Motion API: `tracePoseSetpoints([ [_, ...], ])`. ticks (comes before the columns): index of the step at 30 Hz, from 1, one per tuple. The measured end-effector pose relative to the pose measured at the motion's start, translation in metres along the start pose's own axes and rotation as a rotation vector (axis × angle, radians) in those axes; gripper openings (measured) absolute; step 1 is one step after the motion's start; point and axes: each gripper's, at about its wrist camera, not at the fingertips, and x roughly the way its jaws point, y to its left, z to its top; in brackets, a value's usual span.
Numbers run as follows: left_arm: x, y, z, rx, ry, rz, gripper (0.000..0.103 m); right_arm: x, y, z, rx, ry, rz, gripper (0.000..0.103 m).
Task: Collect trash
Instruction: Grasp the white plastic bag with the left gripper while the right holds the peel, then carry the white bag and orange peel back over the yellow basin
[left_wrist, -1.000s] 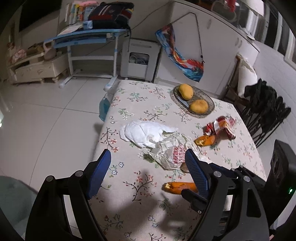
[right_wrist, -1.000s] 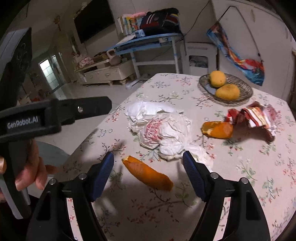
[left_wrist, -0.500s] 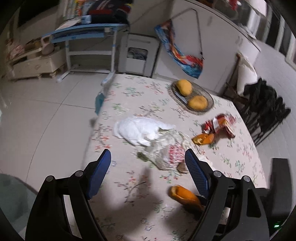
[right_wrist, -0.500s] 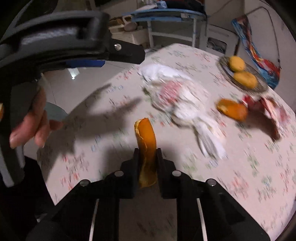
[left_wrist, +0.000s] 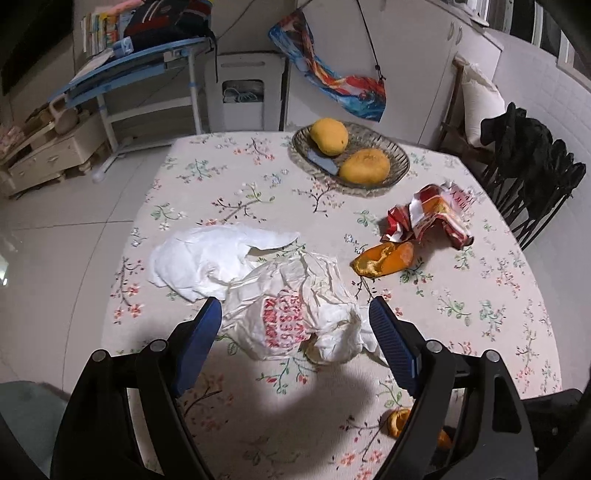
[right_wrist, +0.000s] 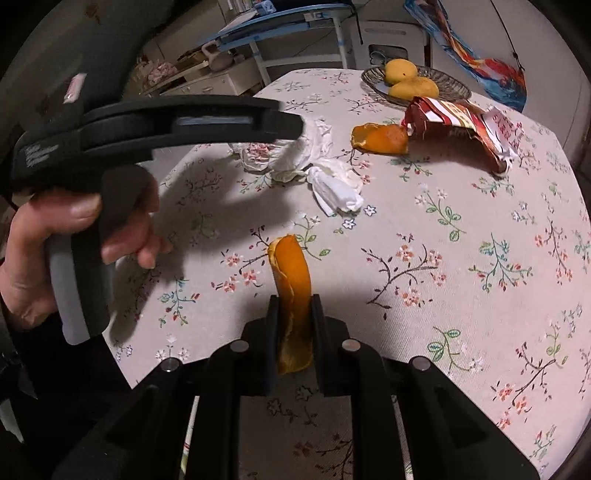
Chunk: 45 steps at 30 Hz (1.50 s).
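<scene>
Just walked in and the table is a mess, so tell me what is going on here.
A person is clearing trash off a flowered table with a gripper in each hand. The right gripper is shut on a strip of orange peel. The left gripper is open over a crumpled white plastic bag. Another piece of peel and a torn red wrapper lie on the cloth.

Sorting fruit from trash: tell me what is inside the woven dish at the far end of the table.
The woven dish holds two whole yellow-orange fruits and a grey-blue flat object tucked partly under them. Its hidden part, and whatever lies beneath the fruits, cannot be seen.
</scene>
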Motion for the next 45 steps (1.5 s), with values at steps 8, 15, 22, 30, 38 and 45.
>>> tracePoseSetpoints([
  [8, 0.008, -0.003, 0.001, 0.035, 0.002, 0.003, 0.031, -0.001, -0.001, -0.001, -0.012, -0.002, -0.009, 0.017],
  [15, -0.026, 0.002, -0.002, 0.016, -0.068, -0.055, 0.025, -0.004, -0.007, -0.004, 0.051, -0.020, 0.015, 0.017],
  [22, -0.071, 0.013, -0.019, -0.022, -0.138, -0.072, 0.025, -0.019, -0.019, -0.008, 0.171, -0.093, 0.062, 0.017],
  [30, -0.110, 0.001, -0.048, 0.028, -0.201, 0.007, 0.026, -0.038, -0.017, -0.016, 0.249, -0.198, 0.096, 0.017],
  [38, -0.133, 0.003, -0.066, 0.026, -0.232, 0.038, 0.026, -0.064, -0.007, -0.029, 0.277, -0.327, 0.107, 0.017],
  [45, -0.144, 0.001, -0.076, 0.024, -0.249, 0.045, 0.026, -0.073, -0.003, -0.034, 0.287, -0.375, 0.108, 0.017],
])
